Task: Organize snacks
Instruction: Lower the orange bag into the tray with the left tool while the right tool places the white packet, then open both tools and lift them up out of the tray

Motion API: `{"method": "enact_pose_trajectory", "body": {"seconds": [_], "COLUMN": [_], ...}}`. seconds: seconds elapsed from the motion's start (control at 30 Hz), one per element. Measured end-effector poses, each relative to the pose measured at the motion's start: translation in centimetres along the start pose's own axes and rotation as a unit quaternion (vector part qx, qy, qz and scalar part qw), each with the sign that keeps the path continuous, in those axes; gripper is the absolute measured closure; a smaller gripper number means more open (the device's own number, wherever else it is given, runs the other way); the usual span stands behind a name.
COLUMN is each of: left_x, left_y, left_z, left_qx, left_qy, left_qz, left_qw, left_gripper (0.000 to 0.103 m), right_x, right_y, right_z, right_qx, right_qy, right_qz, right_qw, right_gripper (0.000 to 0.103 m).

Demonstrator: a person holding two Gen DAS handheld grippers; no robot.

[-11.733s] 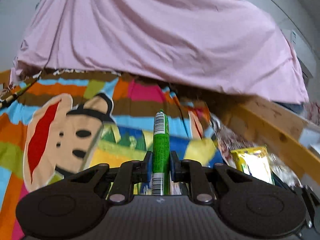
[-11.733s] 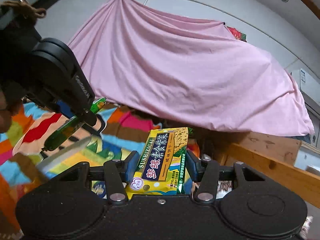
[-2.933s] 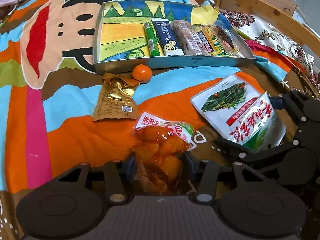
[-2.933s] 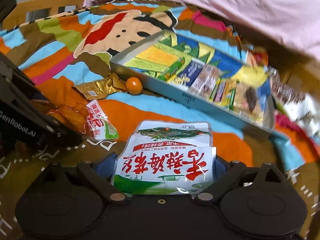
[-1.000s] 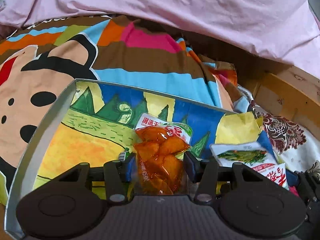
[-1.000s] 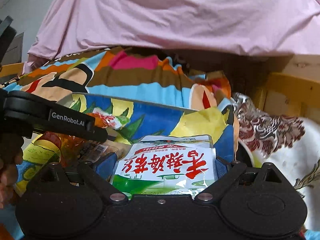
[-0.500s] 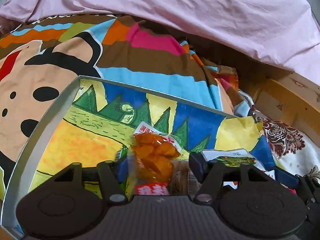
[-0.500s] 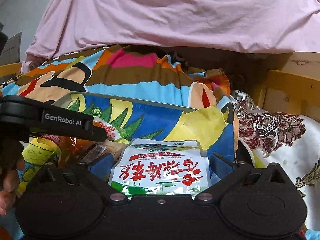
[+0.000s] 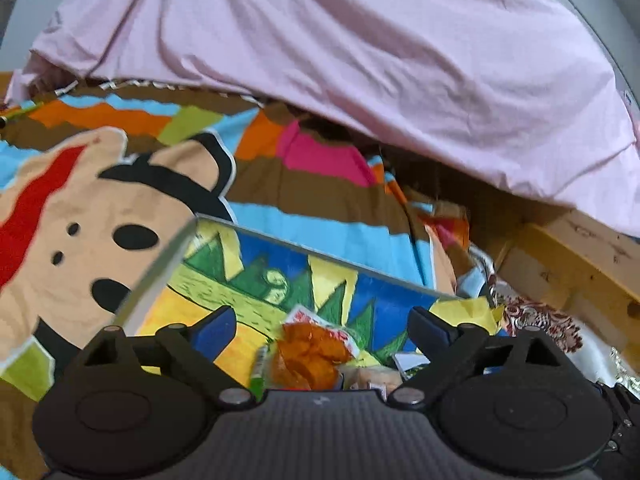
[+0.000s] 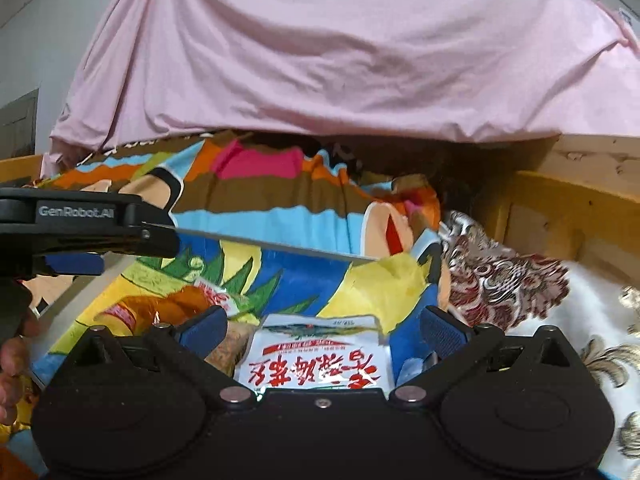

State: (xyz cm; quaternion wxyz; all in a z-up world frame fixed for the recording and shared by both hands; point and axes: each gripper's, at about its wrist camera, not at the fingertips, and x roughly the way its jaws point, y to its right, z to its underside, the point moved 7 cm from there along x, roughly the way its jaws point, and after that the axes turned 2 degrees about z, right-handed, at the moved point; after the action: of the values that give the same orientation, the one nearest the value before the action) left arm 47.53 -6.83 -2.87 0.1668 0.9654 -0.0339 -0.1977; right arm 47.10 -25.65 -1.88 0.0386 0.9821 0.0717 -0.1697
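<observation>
The orange snack bag [image 9: 308,354], clear plastic with a red-and-white label, lies in the metal tray [image 9: 156,276] between the left gripper's [image 9: 320,330] opening jaws, neither pad touching it. Beside it rests the white pickle packet [image 10: 316,360] with red lettering, loose between the right gripper's [image 10: 324,330] wide-spread jaws. Two packets show clearly; others beneath are probably there, too blurred to count. The tray sits on a colourful blanket [image 9: 320,188].

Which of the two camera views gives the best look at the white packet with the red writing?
The right wrist view: the white packet lies in the tray between the open right gripper fingers, red lettering facing the camera. The left wrist view shows only a corner beside its own gripper's finger.
</observation>
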Motion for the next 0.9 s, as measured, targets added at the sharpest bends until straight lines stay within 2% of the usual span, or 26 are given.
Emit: {"method": "enact_pose_trajectory", "body": {"seconds": [0.2,0.47,0.7,0.9], "left_x": [-3.6,-9.6,-15.0,-19.0], "left_y": [-0.4,-0.9,-1.9,-3.4], "left_z": [-1.6,-3.4,-2.9,-1.7], "left_qx": [-0.012,-0.016,-0.014,-0.016], "left_qy": [0.017,0.035,0.033,0.028], "left_qz": [-0.007,-0.016,-0.021,-0.031], "left_qw": [0.9998,0.9991,0.9992,0.999], "left_gripper": [0.001,0.001,0.001,0.0], "right_x": [-3.8,-9.4,-14.5,-17.9], "right_y": [-0.2,-1.2,-3.0,-4.2], "right_z": [-2.8,-5.6,-6.1,-5.2], "right_qx": [0.01,0.008,0.005,0.004], "right_qy": [0.025,0.048,0.058,0.049], "right_qz": [0.001,0.006,-0.001,-0.004], "right_qw": [1.0,0.999,0.998,0.999], "right_gripper": [0.001,0.001,0.001,0.001]}}
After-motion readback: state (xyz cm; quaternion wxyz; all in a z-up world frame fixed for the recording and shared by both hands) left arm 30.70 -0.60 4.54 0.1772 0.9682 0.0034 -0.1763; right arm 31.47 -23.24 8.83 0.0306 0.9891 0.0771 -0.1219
